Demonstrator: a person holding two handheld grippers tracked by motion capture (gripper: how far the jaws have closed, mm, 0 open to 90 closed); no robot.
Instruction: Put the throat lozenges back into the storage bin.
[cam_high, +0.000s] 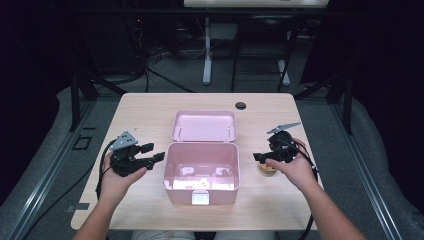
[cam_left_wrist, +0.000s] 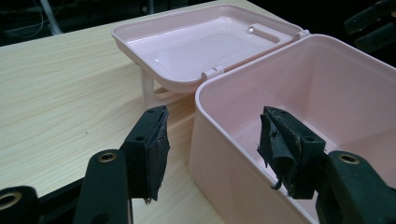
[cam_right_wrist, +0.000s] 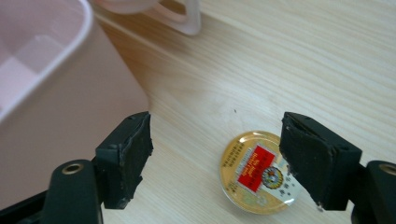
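Note:
An open pink plastic box stands mid-table with its lid laid back behind it. My left gripper hovers just left of the box, open, nothing between its pads. In the left gripper view the left gripper straddles the near corner of the box without touching it. A round gold tin with a red label lies on the table right of the box. My right gripper is over it, open. In the right gripper view the tin lies by the right pad of the right gripper, not gripped.
The light wooden table has a dark cable hole at its back edge. The box lid's handle rests on the wood behind the box wall. Desk legs and cables stand on the floor beyond.

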